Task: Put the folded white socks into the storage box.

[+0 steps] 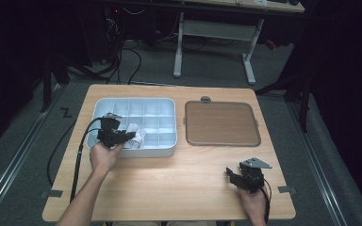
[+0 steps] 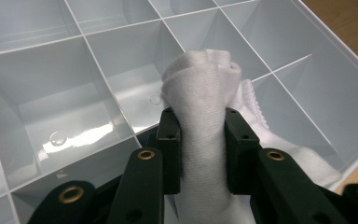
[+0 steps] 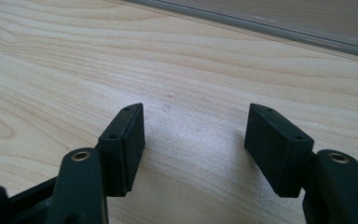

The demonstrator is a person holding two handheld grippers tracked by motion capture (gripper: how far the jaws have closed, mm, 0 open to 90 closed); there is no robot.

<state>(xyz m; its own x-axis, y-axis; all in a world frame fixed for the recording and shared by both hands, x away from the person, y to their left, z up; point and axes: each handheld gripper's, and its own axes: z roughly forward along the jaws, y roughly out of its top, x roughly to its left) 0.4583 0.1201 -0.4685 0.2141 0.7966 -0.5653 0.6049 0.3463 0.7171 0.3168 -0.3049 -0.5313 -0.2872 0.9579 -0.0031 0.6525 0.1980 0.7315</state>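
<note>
A lab or test room, set up for recording.

A lone wooden table [image 1: 169,188] stands on grey carpet [image 1: 23,155] in a dark room, lit from above while the edges fall into black. Tape marks [image 1: 52,193] sit at its near corners. Behind it, loose cables [image 1: 122,56] run across the floor toward dim equipment, and a white-legged desk [image 1: 217,33] stands farther back. Metal rails [image 1: 9,179] line the floor on both sides. On the table lie a divided plastic tray [image 1: 165,146] and a brown board [image 1: 221,123].

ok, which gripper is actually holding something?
The left gripper, shut on the white cloth over the divided tray. The right gripper is open above bare table.
</note>
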